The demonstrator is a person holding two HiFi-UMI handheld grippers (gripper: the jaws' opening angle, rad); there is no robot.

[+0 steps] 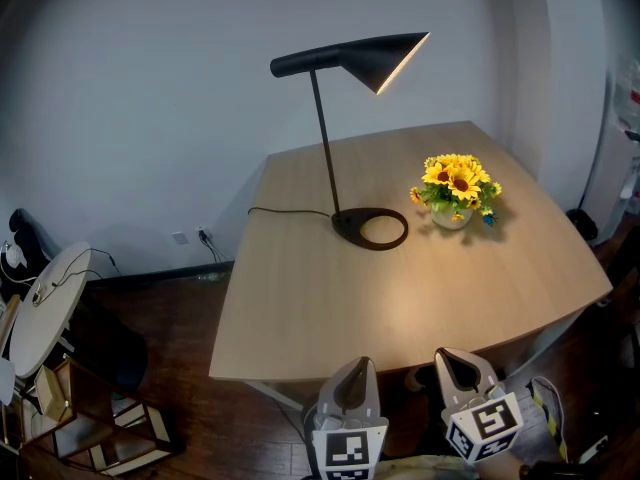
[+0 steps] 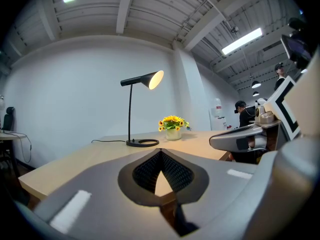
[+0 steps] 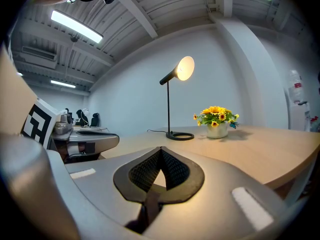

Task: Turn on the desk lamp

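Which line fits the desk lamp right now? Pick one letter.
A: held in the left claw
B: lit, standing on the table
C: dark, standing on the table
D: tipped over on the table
B: the desk lamp glows inside its shade and stands upright on the table beside the sunflower pot, while the left claw and right claw are shut, empty and well short of it.

A light wooden table [image 1: 300, 308] with rounded corners stands before a pale grey wall [image 1: 150, 88]. On its far right part sits a small pot of yellow sunflowers [image 1: 456, 183]. To the left, on a dark wooden floor [image 1: 200, 418], stand a round white side table [image 1: 45, 308] and an open wooden shelf unit [image 1: 100, 423]. A tube light [image 2: 242, 40] glows on the ribbed ceiling.
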